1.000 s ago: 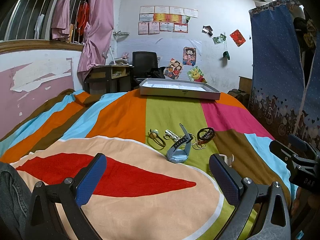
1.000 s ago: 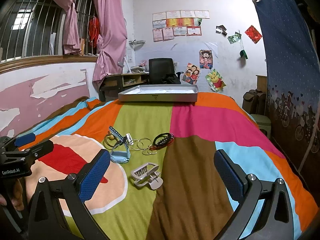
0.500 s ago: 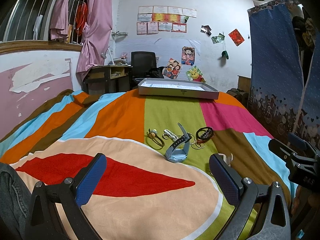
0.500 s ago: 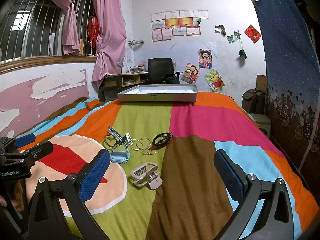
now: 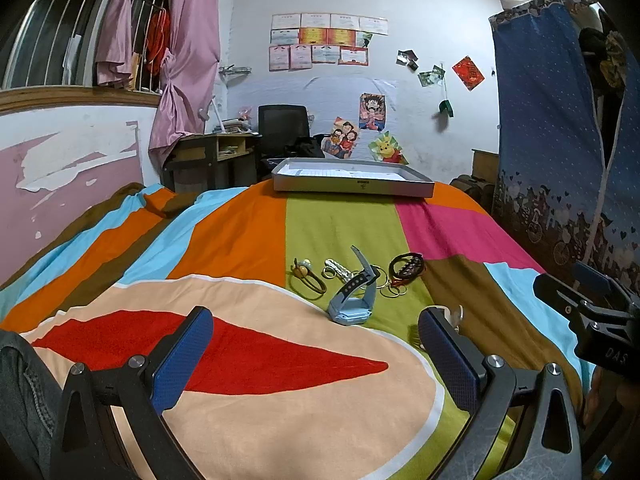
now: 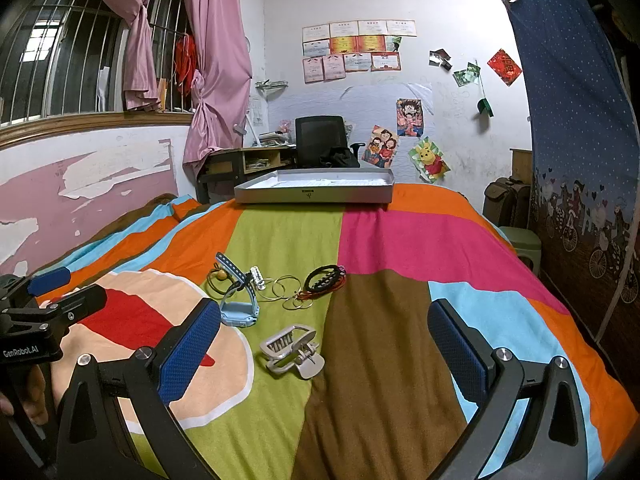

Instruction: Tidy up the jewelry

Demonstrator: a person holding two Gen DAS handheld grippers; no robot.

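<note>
Both claws are hanging low over the bed (image 6: 400,240), and both are wide apart and holding nothing. The left claw (image 5: 316,344) is sitting over the red and peach patch. The right claw (image 6: 324,344) is sitting over the green and brown stripes.

The jewelry is lying in a small bunch on the green stripe, ahead of both claws. The blue watch (image 6: 239,300) is standing up on its strap. It is looking stiff and a bit heavy, so the strap's side is probably the best place to pinch. The gold rings (image 6: 285,294) are thin, flat and slippery, so they may be hard to lift off the soft cover. The dark bands (image 6: 325,278) are looking soft and light, and any part should do. The gray clip (image 6: 291,350) is lying closest to the right claw, apart from the bunch. It is hard plastic, so pinching its middle may work.

The gray tray (image 6: 314,192) is waiting at the far end of the bed, well apart from the jewelry.
</note>
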